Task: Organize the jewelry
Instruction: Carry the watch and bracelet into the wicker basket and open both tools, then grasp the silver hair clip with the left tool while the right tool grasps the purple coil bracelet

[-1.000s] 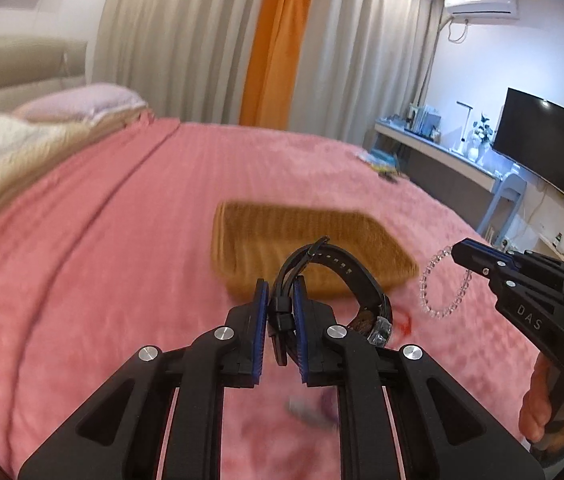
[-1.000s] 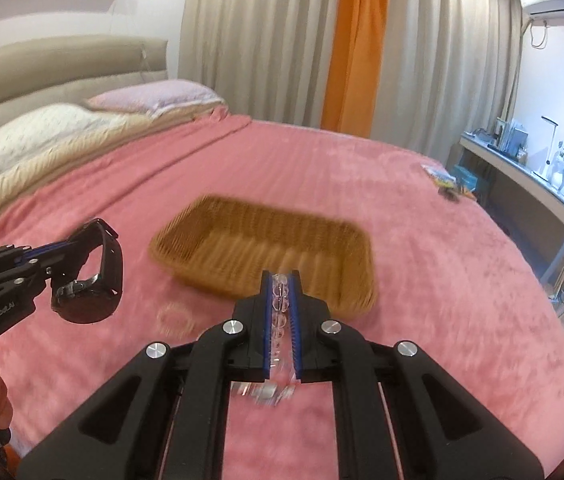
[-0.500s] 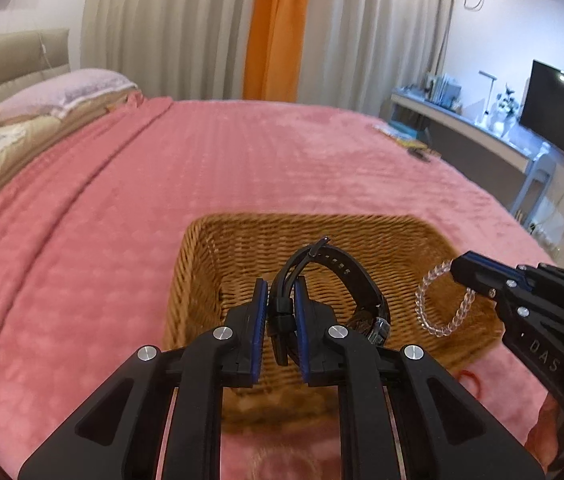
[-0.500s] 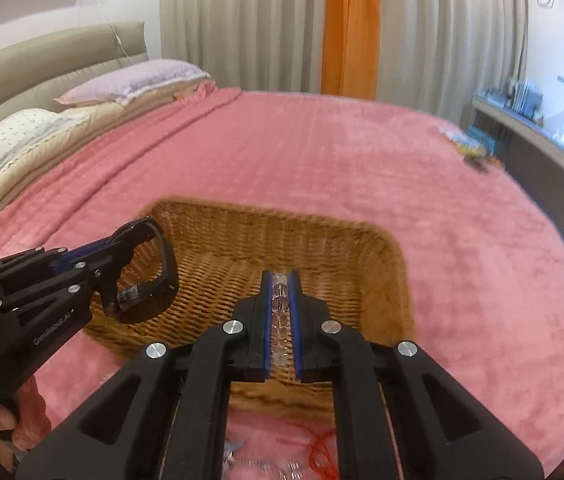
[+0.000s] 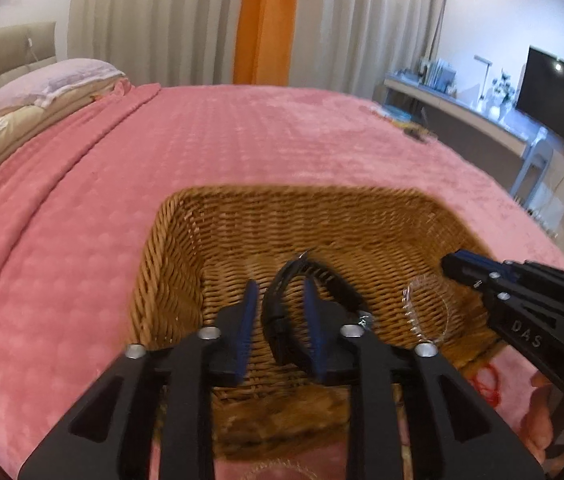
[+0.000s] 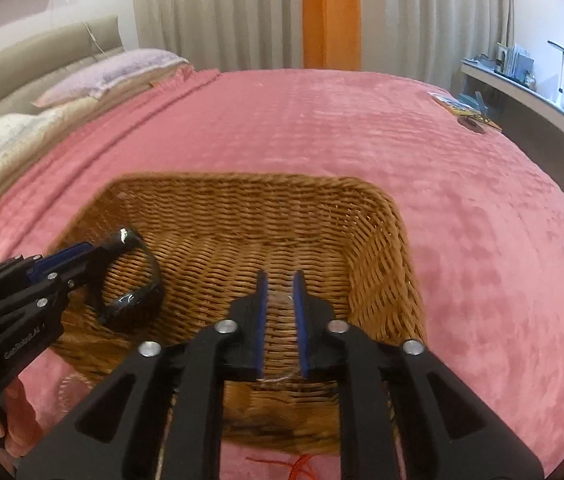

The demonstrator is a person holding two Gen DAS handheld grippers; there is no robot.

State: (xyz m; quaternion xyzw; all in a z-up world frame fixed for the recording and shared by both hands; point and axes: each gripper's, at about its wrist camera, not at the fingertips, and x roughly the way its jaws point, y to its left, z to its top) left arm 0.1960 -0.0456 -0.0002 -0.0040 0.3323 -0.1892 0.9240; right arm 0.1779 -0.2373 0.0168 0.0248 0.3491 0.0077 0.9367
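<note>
A wicker basket [image 5: 209, 240] [image 6: 378, 248] sits on the pink bedspread. My left gripper [image 5: 279, 308] [image 6: 101, 252] is open over the basket's near left part; a black watch [image 5: 282, 320] [image 6: 133, 300] hangs loose between its fingers, touching neither clearly. My right gripper [image 6: 280, 304] [image 5: 452, 266] is open over the basket's near right part. A clear bead bracelet [image 5: 426, 308] [image 6: 279, 304], motion-blurred, is just below and between its open fingers, inside the basket.
A red string [image 6: 298, 464] [image 5: 484, 380] and another clear bracelet [image 6: 67, 392] lie on the bedspread just in front of the basket. Pillows [image 6: 113, 72] are far left. A desk and TV [image 5: 562, 104] stand beyond the bed's right edge.
Both grippers moved forward over the basket and lower, then opened. The watch and the bead bracelet, gripped tight before, are now released in the open jaws.
</note>
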